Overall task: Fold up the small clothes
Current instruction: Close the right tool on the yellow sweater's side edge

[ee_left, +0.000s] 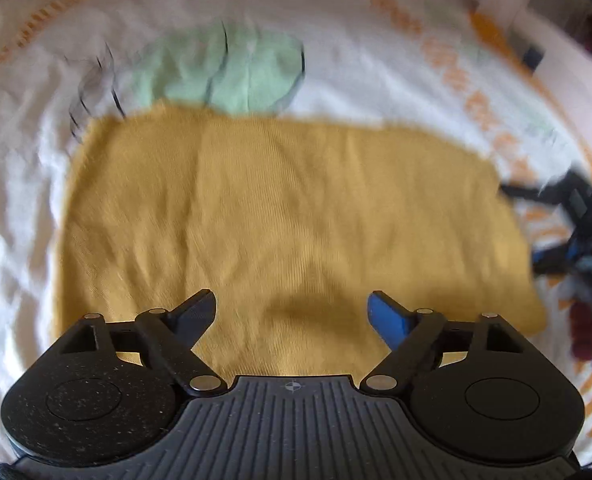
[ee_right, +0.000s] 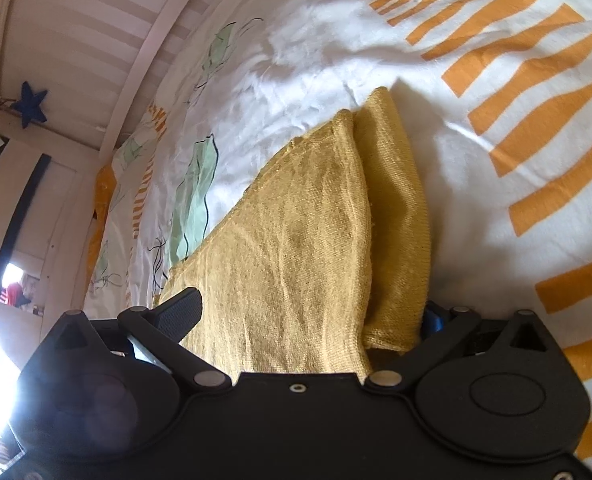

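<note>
A mustard-yellow garment [ee_left: 287, 216] is seen spread flat on a white bed cover [ee_left: 23, 184] printed with orange stripes and pale green leaf shapes. In the left wrist view it is shown from above as one broad sheet, blurred, with the left gripper [ee_left: 291, 312] held over its near edge; the fingers stand well apart and nothing is caught between them. At the right edge of that view a dark and blue object is glimpsed beside the cloth, too smeared to be made out.

From the right wrist view a low, slanted look is given instead: the garment [ee_right: 296, 240] is seen as two overlapping layers with a narrow folded strip along its right side. The right gripper [ee_right: 316, 316] is set at the cloth's near end, its fingers wide apart, the fabric lying between them; the blue finger is mostly hidden behind the folded strip, so whether the pads press on the cloth cannot be told. A white slatted frame [ee_right: 95, 32] and a blue star [ee_right: 29, 109] are shown only here.
</note>
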Motion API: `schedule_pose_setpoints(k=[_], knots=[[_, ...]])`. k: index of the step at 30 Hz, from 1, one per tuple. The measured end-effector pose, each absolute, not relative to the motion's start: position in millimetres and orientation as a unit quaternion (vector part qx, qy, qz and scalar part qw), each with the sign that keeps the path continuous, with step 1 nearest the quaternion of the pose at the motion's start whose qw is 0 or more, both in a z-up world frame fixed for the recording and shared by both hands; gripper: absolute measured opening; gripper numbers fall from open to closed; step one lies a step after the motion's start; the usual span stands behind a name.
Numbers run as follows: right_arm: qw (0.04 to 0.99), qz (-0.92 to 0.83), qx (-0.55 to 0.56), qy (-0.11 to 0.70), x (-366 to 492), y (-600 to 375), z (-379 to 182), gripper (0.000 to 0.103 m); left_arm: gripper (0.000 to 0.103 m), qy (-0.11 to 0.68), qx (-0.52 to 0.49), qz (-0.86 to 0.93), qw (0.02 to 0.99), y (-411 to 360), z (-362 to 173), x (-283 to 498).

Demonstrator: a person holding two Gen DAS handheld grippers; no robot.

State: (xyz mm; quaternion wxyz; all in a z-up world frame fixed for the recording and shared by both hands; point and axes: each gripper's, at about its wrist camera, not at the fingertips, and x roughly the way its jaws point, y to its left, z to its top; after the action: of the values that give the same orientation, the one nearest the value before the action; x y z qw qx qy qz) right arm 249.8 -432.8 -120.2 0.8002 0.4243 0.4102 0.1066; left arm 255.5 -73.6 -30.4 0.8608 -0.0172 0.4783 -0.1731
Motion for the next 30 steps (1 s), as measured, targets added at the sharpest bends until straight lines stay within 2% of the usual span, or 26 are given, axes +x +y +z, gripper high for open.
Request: schedule_pose_setpoints(k=[3, 5, 7, 9, 12, 15, 17, 19, 30], knots=[[0.809, 0.113, 0.409, 0.407, 249.6, -431.4, -119.5, 0.099, 0.083, 0.427, -0.022, -0.165, 0.889, -63.2, -8.1, 256.2], [0.819, 0.107, 0.390, 0.407, 248.7, -429.6, -117.9, 0.087, 0.083, 0.399, -0.019, -0.152, 0.904, -56.6, 4.1, 255.4], [0.826, 0.094, 0.375, 0.410, 248.3, -429.3, -118.5, 0.057, 0.083, 0.373, -0.016, -0.129, 0.919, -49.0, 12.3, 254.7], [0.824, 0.083, 0.385, 0.407, 247.2, -432.9, -124.3, 0.048, 0.083, 0.351, -0.017, -0.105, 0.930, -41.6, 16.8, 255.6], [0.819, 0.085, 0.403, 0.399, 244.8, -438.5, -128.5, 0.044, 0.083, 0.356, -0.021, -0.097, 0.929, -30.8, 13.5, 264.3], [0.829, 0.084, 0.383, 0.399, 244.0, -434.0, -126.0, 0.039, 0.083, 0.397, -0.033, -0.103, 0.911, -21.5, 0.0, 284.2], [0.833, 0.083, 0.373, 0.400, 244.4, -431.0, -123.9, 0.027, 0.083, 0.440, -0.052, -0.101, 0.891, -11.7, -9.9, 296.7], [0.837, 0.079, 0.362, 0.402, 244.6, -426.7, -120.3, 0.023, 0.083, 0.476, -0.081, -0.085, 0.872, -0.3, -17.7, 308.7], [0.867, 0.069, 0.280, 0.408, 258.3, -377.7, -43.2, 0.020, 0.082, 0.506, -0.114, -0.066, 0.853, 35.4, -20.8, 318.0]])
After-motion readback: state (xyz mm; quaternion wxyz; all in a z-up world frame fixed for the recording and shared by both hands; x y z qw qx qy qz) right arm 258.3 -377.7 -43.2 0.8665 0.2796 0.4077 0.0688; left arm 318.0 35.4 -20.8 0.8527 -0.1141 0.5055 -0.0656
